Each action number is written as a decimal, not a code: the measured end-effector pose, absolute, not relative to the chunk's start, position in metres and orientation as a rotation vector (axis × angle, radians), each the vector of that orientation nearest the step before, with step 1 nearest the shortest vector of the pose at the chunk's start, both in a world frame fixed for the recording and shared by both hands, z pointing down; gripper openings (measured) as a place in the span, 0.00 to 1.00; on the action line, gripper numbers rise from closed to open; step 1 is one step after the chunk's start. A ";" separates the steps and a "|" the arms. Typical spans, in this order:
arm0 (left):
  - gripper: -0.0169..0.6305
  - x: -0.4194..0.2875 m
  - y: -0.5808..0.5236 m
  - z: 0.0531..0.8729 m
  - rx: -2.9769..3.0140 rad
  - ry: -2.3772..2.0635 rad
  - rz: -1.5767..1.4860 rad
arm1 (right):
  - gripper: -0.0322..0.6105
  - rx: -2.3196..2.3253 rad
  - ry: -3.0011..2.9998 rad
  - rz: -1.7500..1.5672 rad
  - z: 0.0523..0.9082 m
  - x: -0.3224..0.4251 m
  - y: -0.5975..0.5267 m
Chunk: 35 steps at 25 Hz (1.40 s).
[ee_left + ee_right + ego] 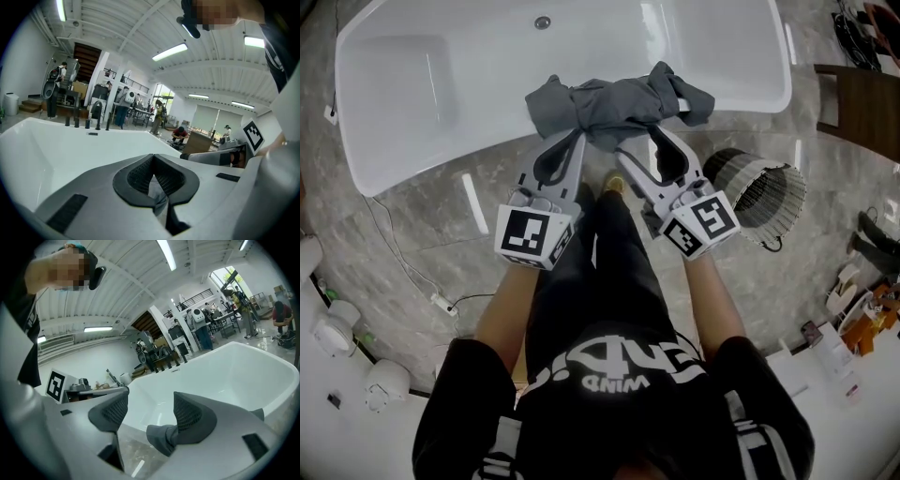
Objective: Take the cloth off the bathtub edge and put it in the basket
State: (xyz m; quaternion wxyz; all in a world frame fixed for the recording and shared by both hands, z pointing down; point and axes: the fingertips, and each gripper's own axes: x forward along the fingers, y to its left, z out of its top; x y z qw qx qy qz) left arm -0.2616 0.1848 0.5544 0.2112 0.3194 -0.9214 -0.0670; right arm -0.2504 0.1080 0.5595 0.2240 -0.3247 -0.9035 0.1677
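Observation:
A grey cloth (619, 101) lies bunched over the near rim of the white bathtub (441, 159). My left gripper (579, 134) reaches the cloth's left part. In the left gripper view its jaws (153, 159) meet at the tips, with a strip of cloth (158, 194) pinched between the pads. My right gripper (639, 141) is at the cloth's right part with its jaws wide apart. In the right gripper view (150, 401) a fold of cloth (161, 439) hangs beside the right finger, and the gap shows only the tub (234, 376). A wire basket (764, 192) stands on the floor to the right.
The stone floor (412, 234) has a cable and power strip (441, 302) at the left. White fixtures (337, 333) sit at the lower left. A dark wooden piece (862, 108) stands at the far right. People and equipment (122, 105) stand beyond the tub.

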 end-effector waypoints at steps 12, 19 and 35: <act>0.05 -0.256 0.193 0.560 0.854 -2.554 -0.196 | 0.46 -1.139 -2.329 0.152 0.602 -0.251 0.134; 0.05 -0.250 0.206 0.572 0.813 -2.539 -0.199 | 0.46 -1.281 -2.138 -0.227 0.674 -0.267 0.149; 0.05 -0.237 0.232 0.600 0.724 -2.505 -0.223 | 0.46 -1.486 -1.617 -0.901 0.819 -0.288 0.166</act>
